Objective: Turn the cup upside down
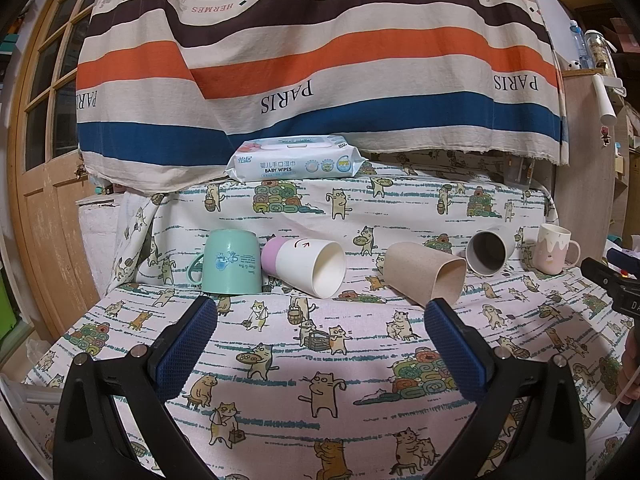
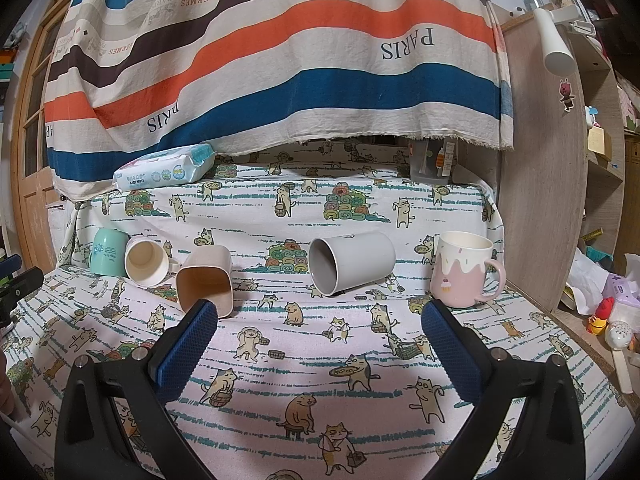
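Note:
Several cups sit in a row on the cat-print cloth. A mint cup (image 1: 231,262) (image 2: 107,251) stands upside down at the left. Beside it a white and purple cup (image 1: 306,266) (image 2: 146,262), a beige square cup (image 1: 426,278) (image 2: 206,282) and a grey cup (image 1: 490,250) (image 2: 350,262) lie on their sides. A pink and white mug (image 1: 554,248) (image 2: 464,274) stands upright at the right. My left gripper (image 1: 320,314) is open and empty, short of the white cup. My right gripper (image 2: 320,316) is open and empty, short of the grey cup.
A pack of baby wipes (image 1: 296,160) (image 2: 164,170) lies on the raised ledge behind the cups. A striped cloth (image 1: 320,60) hangs at the back. A wooden door (image 1: 44,160) is at the left, a shelf unit (image 2: 560,160) at the right.

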`<action>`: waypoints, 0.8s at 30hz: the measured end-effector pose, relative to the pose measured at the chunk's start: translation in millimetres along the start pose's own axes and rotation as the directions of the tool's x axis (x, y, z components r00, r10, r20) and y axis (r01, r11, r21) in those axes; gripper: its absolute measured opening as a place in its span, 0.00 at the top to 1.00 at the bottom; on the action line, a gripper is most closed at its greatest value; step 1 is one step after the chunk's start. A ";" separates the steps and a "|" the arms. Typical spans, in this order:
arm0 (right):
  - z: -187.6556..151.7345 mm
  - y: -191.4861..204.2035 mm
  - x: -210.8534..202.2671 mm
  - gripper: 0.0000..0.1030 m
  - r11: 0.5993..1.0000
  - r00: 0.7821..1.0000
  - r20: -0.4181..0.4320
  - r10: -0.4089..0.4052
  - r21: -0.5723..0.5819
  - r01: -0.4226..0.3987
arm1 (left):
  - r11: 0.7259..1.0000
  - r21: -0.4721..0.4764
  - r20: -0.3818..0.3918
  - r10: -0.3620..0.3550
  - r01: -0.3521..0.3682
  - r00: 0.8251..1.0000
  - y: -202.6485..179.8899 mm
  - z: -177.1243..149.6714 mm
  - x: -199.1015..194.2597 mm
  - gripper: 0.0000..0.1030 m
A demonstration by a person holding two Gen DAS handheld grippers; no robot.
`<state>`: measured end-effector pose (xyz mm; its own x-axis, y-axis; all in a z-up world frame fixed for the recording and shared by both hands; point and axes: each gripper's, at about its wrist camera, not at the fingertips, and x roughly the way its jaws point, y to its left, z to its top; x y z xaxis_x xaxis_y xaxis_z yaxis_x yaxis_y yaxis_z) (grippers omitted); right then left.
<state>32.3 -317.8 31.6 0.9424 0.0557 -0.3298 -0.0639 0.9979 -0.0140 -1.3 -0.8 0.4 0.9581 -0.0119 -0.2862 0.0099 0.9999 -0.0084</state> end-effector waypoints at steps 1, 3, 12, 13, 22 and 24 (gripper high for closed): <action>0.0 -0.1 -0.1 0.00 1.000 1.000 0.000 0.000 0.000 0.000 | 1.000 0.000 0.000 0.000 0.000 1.000 0.0 0.0 -0.1 0.00; 0.0 -0.1 0.0 0.00 1.000 1.000 0.000 0.000 0.000 0.000 | 1.000 0.000 0.000 0.000 0.000 1.000 0.2 -0.1 0.0 0.00; 0.1 -0.3 0.0 0.00 1.000 1.000 0.000 0.000 0.000 0.000 | 1.000 0.000 0.000 0.000 0.000 1.000 0.1 0.0 0.0 0.00; 0.1 -0.3 0.0 0.00 1.000 1.000 0.000 0.000 0.000 0.000 | 1.000 0.000 0.000 0.000 0.000 1.000 0.1 -0.1 0.1 0.00; -0.5 0.9 -0.8 0.00 1.000 1.000 0.004 -0.002 0.000 0.002 | 1.000 0.000 0.002 -0.015 0.015 1.000 -0.1 -0.1 -0.5 0.00; -1.1 -2.8 -0.3 0.00 1.000 1.000 0.004 -0.001 0.000 0.001 | 1.000 0.008 0.013 -0.018 0.018 1.000 -4.4 -0.9 -1.5 0.00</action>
<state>31.8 -320.7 30.7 0.9436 0.0550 -0.3264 -0.0632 0.9979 -0.0147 -3.0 -5.3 0.0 0.9615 -0.0294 -0.2733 0.0290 0.9996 -0.0055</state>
